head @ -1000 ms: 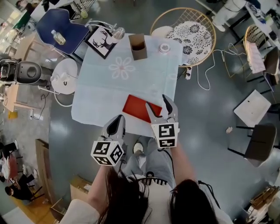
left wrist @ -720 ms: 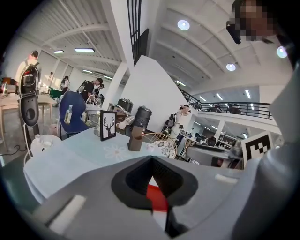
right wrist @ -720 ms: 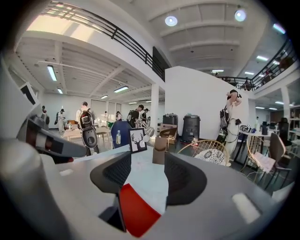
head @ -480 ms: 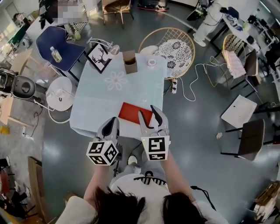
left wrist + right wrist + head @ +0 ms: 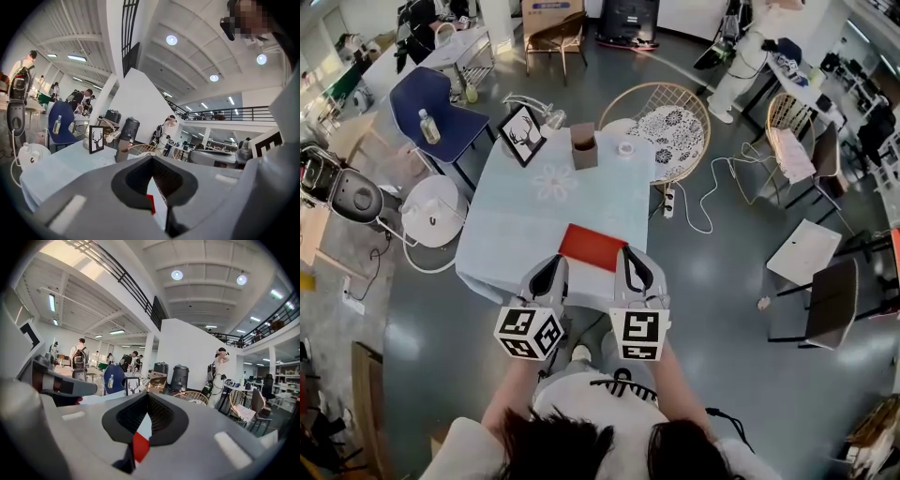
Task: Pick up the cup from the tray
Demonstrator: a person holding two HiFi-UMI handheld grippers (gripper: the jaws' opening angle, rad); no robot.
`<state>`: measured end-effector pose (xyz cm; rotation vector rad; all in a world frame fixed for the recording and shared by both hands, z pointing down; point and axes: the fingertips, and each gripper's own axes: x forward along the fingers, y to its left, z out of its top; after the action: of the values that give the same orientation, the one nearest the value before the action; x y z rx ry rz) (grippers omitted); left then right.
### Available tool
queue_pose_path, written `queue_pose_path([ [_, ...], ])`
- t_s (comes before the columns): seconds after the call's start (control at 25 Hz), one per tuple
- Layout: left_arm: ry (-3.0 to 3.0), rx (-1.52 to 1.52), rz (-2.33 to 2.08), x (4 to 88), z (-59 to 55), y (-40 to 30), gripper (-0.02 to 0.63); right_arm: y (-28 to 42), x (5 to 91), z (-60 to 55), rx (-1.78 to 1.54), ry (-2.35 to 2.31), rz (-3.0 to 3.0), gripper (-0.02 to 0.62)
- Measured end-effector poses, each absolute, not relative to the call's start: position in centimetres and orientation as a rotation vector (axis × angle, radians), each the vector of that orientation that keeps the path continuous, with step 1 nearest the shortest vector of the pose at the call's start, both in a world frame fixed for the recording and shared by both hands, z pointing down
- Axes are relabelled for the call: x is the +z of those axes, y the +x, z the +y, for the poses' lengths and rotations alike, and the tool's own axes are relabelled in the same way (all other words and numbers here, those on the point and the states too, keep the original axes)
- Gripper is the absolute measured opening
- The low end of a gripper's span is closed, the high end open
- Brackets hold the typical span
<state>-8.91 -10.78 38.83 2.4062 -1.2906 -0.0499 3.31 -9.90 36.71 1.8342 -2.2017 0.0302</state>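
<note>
Left tool and right tool both clenched, empty, at the surface's near edge. The cup, seemingly that brown one, stands far beyond the red tray. Arriving clenched could topple it.

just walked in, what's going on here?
A person stands at the near end of a table covered with a pale blue cloth, tongs in each hand. The left tongs and right tongs are both shut and empty, held side by side at the near edge of a flat red tray. Nothing is gripped. A brown container, a small white round item and a framed deer picture sit at the far end.
</note>
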Motion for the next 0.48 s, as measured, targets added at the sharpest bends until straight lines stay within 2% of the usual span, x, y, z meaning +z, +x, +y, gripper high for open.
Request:
queue_pose_path([
  [0.24, 2.439, -0.05, -1.275, 38.5, -9.0, -9.1, 0.0, 2.6, 36.6, -6.2, 0.178, 1.891, -2.259, 0.026],
  [0.48, 2.474, -0.045, -1.247, 37.9, -7.7, -9.1, 0.0, 2.6, 34.5, -4.2, 0.163, 1.956, -2.262, 0.025],
])
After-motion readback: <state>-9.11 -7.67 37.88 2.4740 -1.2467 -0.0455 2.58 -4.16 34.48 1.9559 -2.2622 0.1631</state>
